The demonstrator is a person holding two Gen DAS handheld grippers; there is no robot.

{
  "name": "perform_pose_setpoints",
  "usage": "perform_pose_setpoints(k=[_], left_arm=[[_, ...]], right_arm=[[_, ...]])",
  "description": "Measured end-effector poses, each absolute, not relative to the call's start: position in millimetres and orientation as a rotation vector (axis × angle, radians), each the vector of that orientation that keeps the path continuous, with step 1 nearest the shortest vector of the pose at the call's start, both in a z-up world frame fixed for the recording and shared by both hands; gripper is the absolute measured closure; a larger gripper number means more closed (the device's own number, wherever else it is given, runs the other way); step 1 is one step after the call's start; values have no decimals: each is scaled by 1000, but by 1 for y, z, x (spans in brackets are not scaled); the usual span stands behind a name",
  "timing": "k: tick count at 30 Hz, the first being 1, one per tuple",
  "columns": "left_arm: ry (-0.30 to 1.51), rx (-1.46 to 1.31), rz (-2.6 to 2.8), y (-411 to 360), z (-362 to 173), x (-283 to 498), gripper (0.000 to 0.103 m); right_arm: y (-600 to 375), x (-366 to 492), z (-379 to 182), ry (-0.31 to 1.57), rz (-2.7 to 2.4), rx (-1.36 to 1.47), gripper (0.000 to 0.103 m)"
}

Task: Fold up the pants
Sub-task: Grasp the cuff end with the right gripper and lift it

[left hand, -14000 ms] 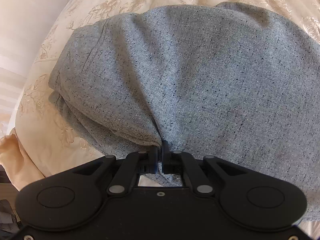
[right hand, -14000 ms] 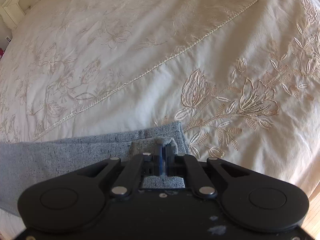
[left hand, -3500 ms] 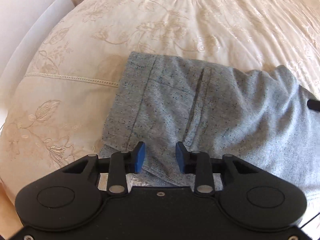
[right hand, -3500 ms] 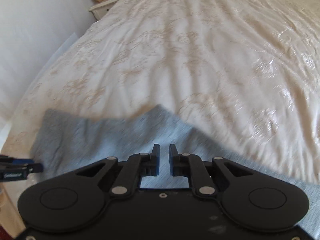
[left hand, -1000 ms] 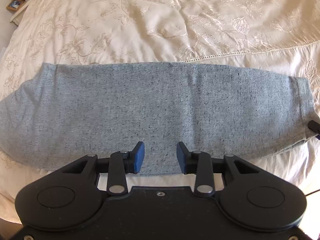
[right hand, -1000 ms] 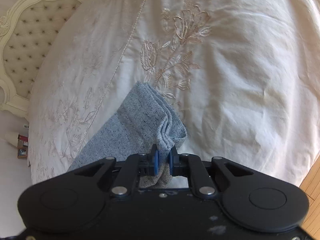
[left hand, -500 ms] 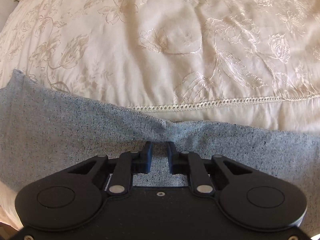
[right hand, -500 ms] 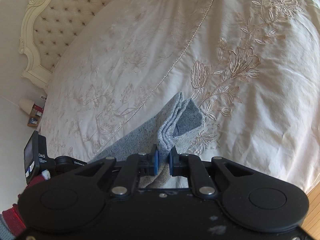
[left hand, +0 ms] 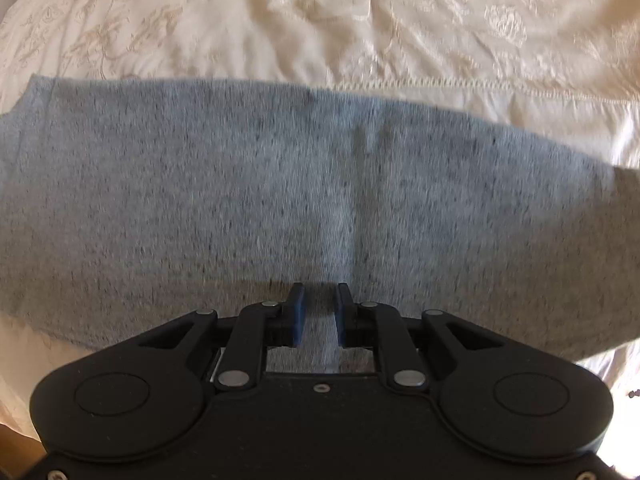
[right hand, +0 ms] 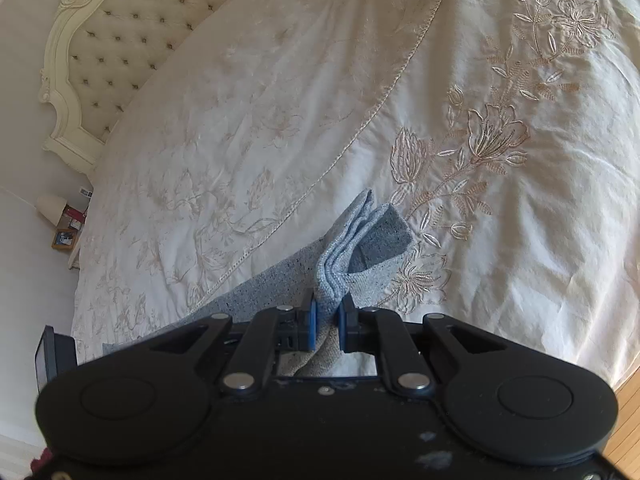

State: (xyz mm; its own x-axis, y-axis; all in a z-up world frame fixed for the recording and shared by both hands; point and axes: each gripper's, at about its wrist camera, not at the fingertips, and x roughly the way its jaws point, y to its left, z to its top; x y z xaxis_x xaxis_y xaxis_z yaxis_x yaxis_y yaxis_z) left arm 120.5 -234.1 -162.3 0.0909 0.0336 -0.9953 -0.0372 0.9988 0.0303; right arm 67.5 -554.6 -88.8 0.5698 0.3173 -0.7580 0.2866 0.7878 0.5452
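Note:
The grey speckled pants (left hand: 280, 200) lie folded lengthwise as a long band across the cream embroidered bedspread (left hand: 360, 20). My left gripper (left hand: 319, 314) sits over the band's near edge with its blue pads slightly apart and fabric between and beneath them; the view is blurred. In the right wrist view my right gripper (right hand: 327, 322) is shut on the layered hem end of the pants (right hand: 360, 248), which stands lifted off the bedspread (right hand: 320, 100).
A tufted cream headboard (right hand: 120, 40) stands at the far left in the right wrist view, with a nightstand and lamp (right hand: 60, 216) below it. Wooden floor (right hand: 628, 420) shows at the bed's right edge.
My left gripper has drawn back from the far edge of the pants to the near edge. My right gripper stays shut on the hem end, which stands a little higher.

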Motion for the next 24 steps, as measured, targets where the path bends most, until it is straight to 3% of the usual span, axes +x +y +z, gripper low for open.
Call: perform_pose_setpoints(k=[4, 12, 19, 24], left_arm=[[1498, -50, 21, -223, -173, 118, 83], [1393, -70, -43, -147, -134, 124, 82], [1370, -102, -9, -39, -125, 122, 82], [1372, -128, 53, 32, -127, 111, 82]], right_arm=[[-544, 67, -87, 992, -8, 655, 92], [-481, 65, -39, 905, -15, 466, 91], [-332, 52, 34, 790, 253, 207, 91], [-207, 49, 5, 839, 442, 127, 91]])
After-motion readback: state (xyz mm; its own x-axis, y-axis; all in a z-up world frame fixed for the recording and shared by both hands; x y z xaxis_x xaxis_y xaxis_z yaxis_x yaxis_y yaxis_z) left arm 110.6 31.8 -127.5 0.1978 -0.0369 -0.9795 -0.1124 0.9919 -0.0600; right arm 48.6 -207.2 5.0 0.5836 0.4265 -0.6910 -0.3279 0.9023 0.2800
